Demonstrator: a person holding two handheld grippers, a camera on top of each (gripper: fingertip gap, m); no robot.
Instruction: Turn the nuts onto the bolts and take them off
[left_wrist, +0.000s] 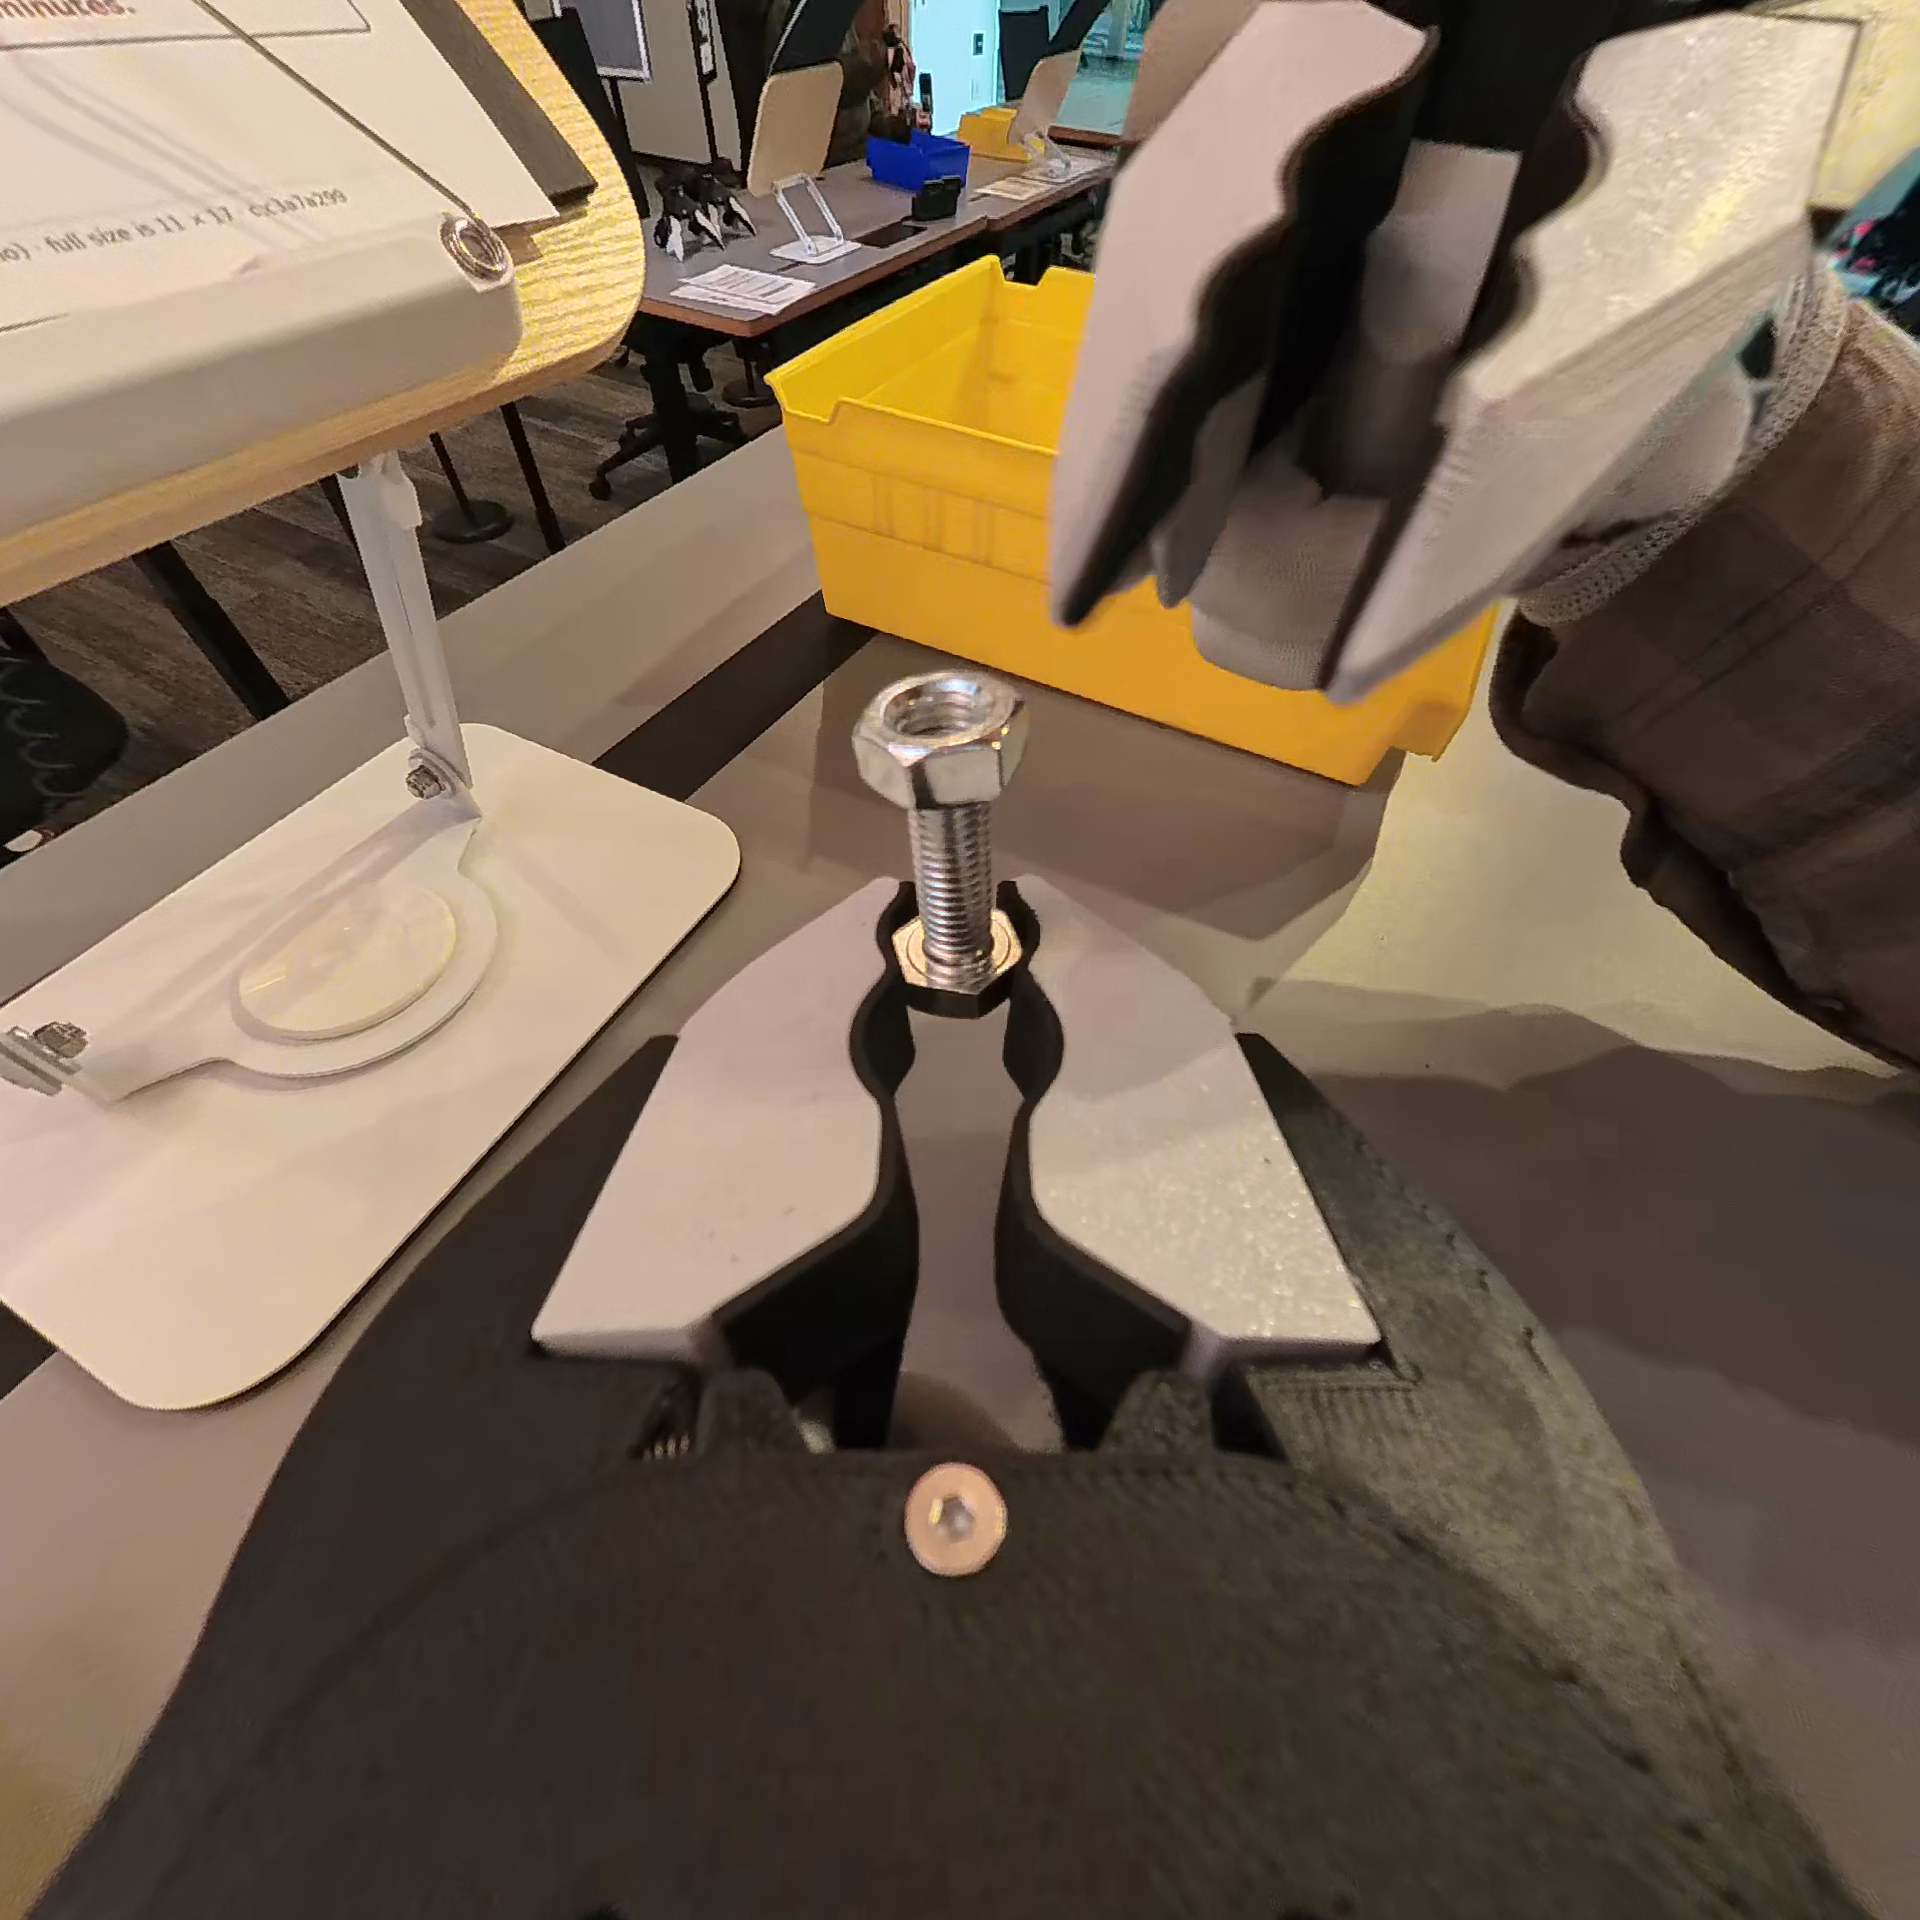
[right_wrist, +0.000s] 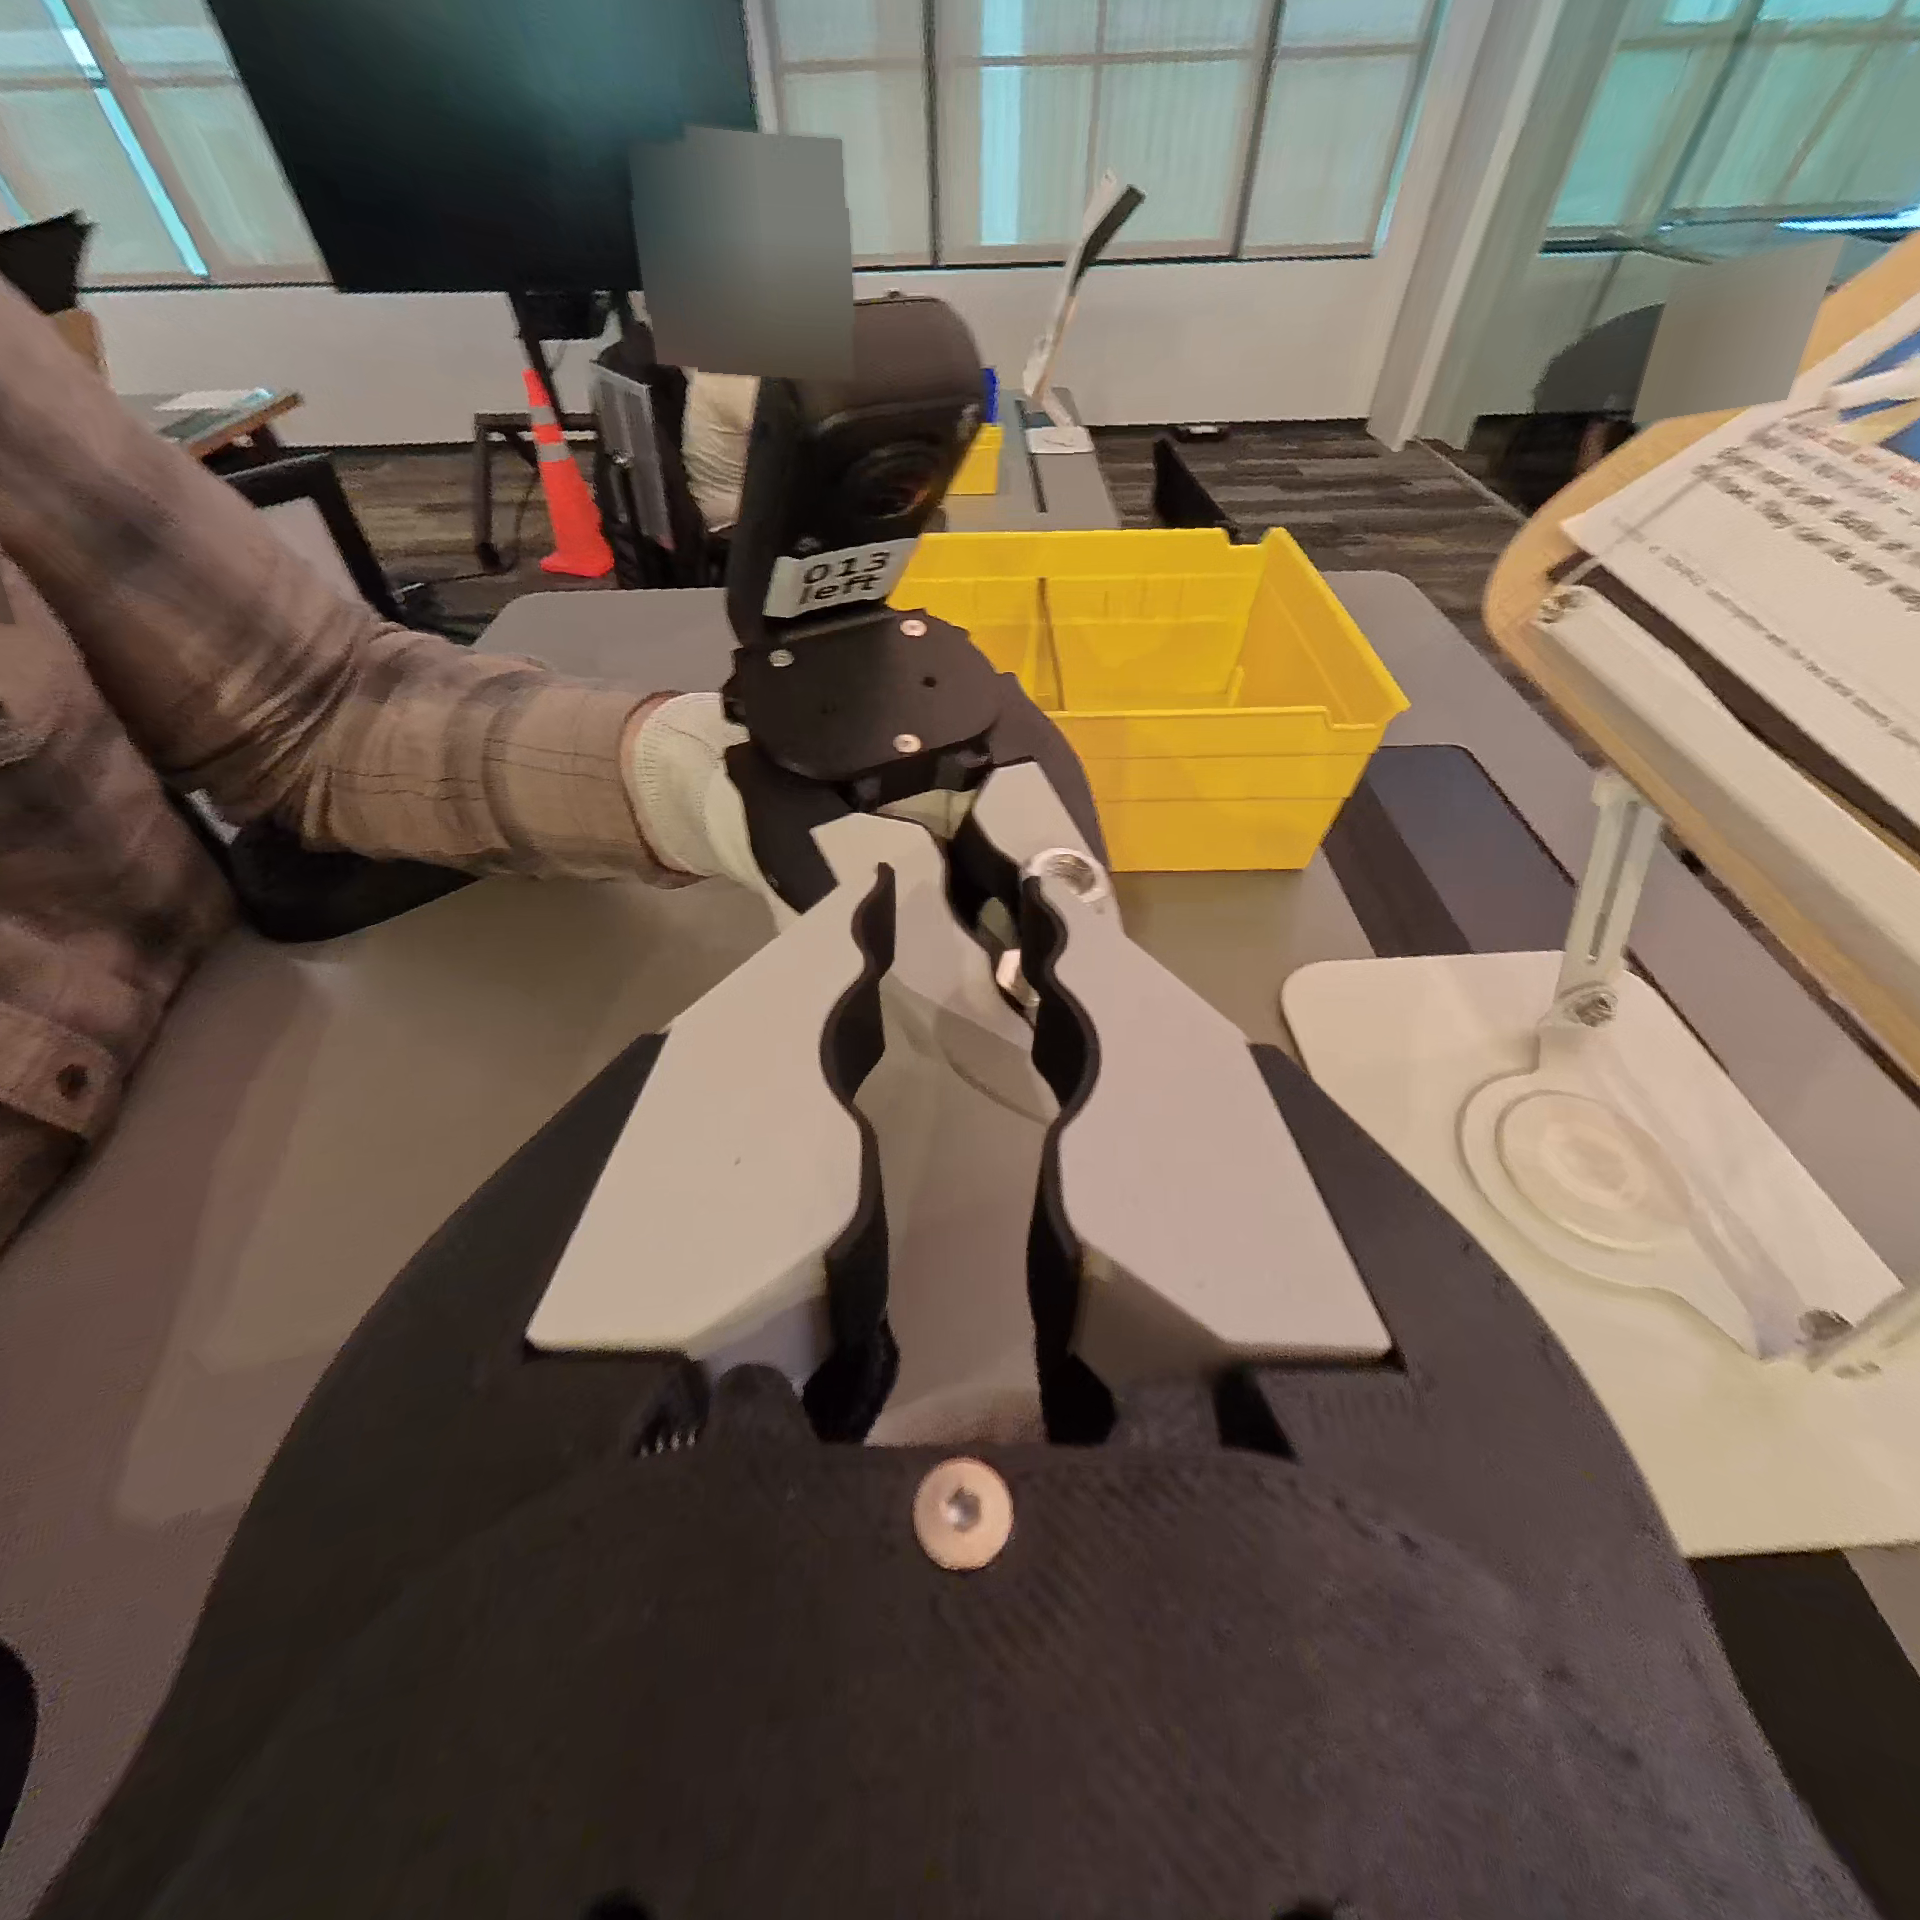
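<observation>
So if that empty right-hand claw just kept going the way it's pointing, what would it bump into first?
Probably the left gripper, which holds the bolt with the nut on top, directly ahead of the right gripper. Depth is hard to judge.

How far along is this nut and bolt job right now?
Done: a nut sits at the top of the bolt, only just started on its thread. In hand: the left gripper clamps the bolt upright by its head, while the right gripper, open and empty, hangs just above the nut. Left: turning the nut further down, then taking it off again.
</observation>
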